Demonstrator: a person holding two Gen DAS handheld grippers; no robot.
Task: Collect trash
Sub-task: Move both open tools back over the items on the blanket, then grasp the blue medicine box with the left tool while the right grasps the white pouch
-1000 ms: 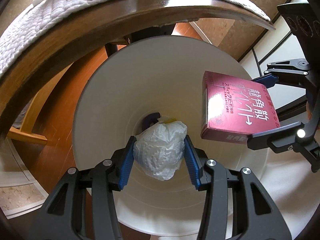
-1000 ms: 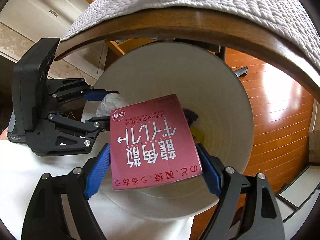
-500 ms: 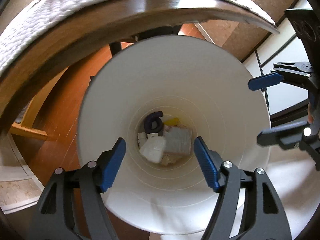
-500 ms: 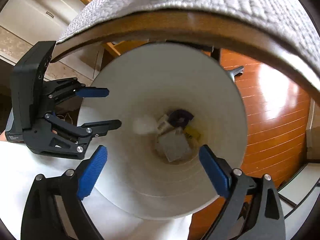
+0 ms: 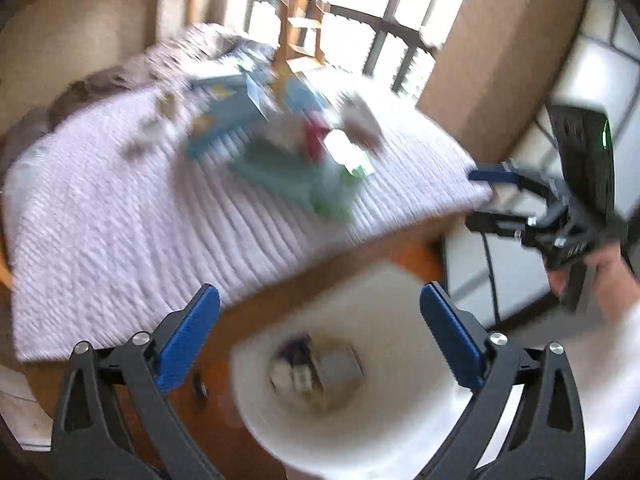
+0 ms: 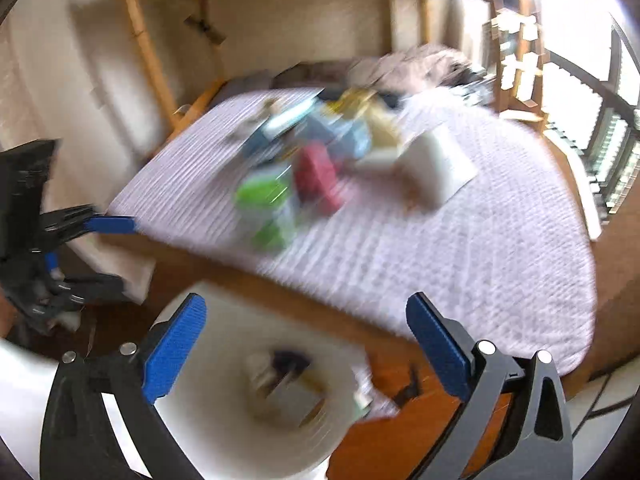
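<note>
The left gripper, jaws opening and empty, hangs above a white bin holding scraps; blurred clutter lies ahead on the quilted surface.

Both views motion-blurred; items on the quilted cloth smear into colour patches (green, red, pale blue), unidentifiable; contents of the white bin are indistinct grey and dark shapes; bin's near rim cut off by the lower edge; right wrist view likewise.
</note>
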